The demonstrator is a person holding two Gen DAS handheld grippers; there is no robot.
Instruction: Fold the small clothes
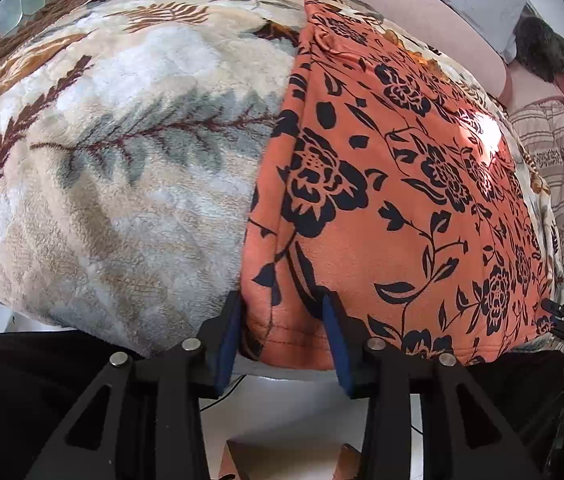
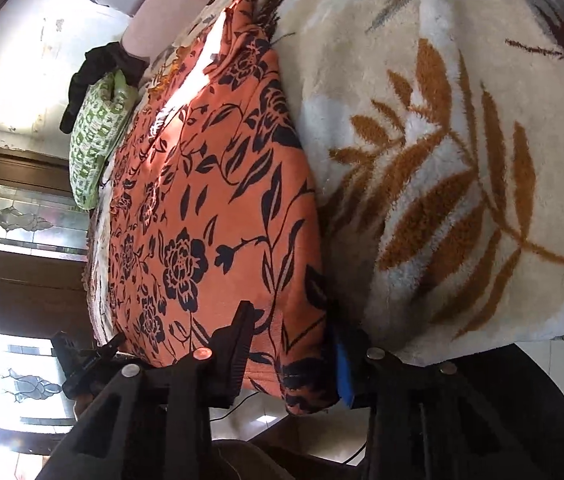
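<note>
Left wrist view shows your orange flowered garment point(image 1: 394, 184) spread flat on the leaf-patterned blanket point(image 1: 114, 168), its near hem at the bed's edge. Your left gripper point(image 1: 282, 336) is clenched on the hem's left corner. Your right gripper point(image 2: 290, 356) grasps the other corner. A green patterned pillow point(image 2: 94, 148) lies beyond the garment.
</note>
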